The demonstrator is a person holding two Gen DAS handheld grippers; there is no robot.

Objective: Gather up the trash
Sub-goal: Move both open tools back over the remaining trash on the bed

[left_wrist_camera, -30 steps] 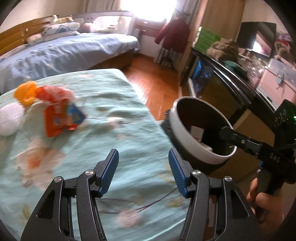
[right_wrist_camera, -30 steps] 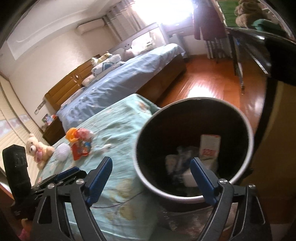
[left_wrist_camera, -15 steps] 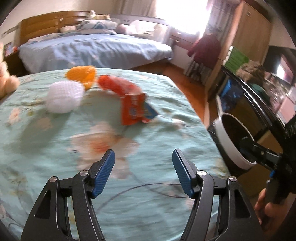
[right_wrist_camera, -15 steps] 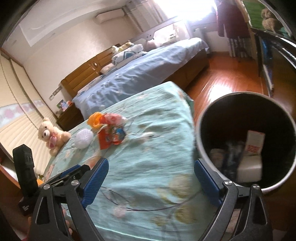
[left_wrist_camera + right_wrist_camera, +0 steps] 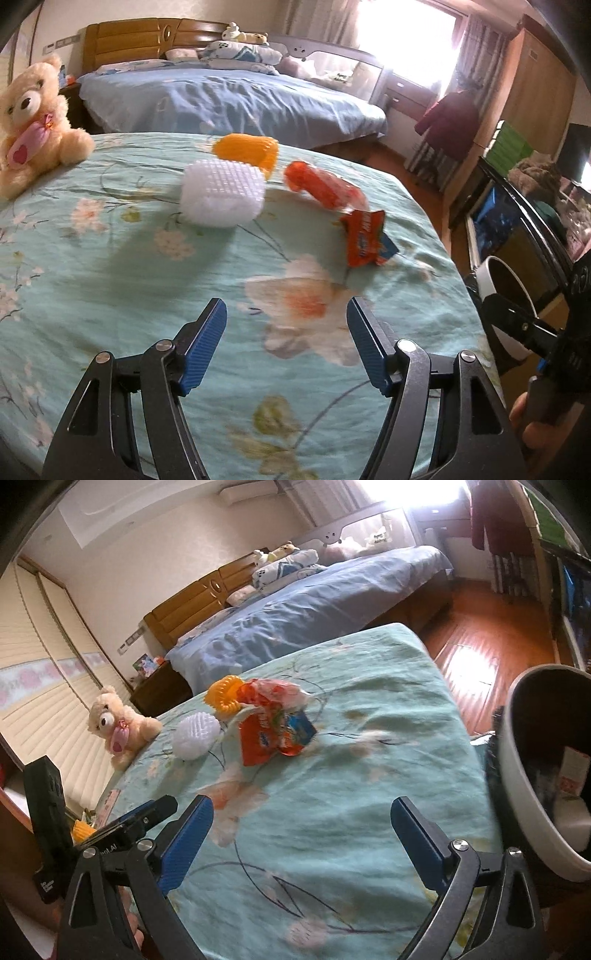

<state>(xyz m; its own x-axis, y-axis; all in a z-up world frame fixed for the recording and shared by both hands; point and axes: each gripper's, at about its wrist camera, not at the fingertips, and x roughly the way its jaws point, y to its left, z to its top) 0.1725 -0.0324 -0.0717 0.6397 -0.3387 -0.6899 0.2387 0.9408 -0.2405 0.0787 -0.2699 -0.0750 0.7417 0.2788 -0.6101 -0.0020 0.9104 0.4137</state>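
Note:
An orange snack wrapper [image 5: 364,237] lies on the teal floral bedspread [image 5: 110,280], with a crumpled orange-red bag [image 5: 325,186] just behind it. Both show in the right wrist view, the wrapper [image 5: 271,734] below the bag [image 5: 273,690]. A white-rimmed trash bin [image 5: 532,775] with trash inside stands off the bed's right edge; its rim shows in the left wrist view [image 5: 496,295]. My left gripper [image 5: 286,343] is open and empty, short of the wrapper. My right gripper [image 5: 303,834] is open and empty over the bedspread, left of the bin.
A white spiky ball [image 5: 223,194] and an orange spiky ball [image 5: 247,151] lie left of the wrappers. A teddy bear [image 5: 33,122] sits at the far left. A blue bed [image 5: 229,99] stands behind, a dark cabinet [image 5: 524,221] at right.
Both grippers have swung left, away from the bin and toward the wrappers on the bedspread. The bin has slid to the right edge of both views. Both stay open and empty.

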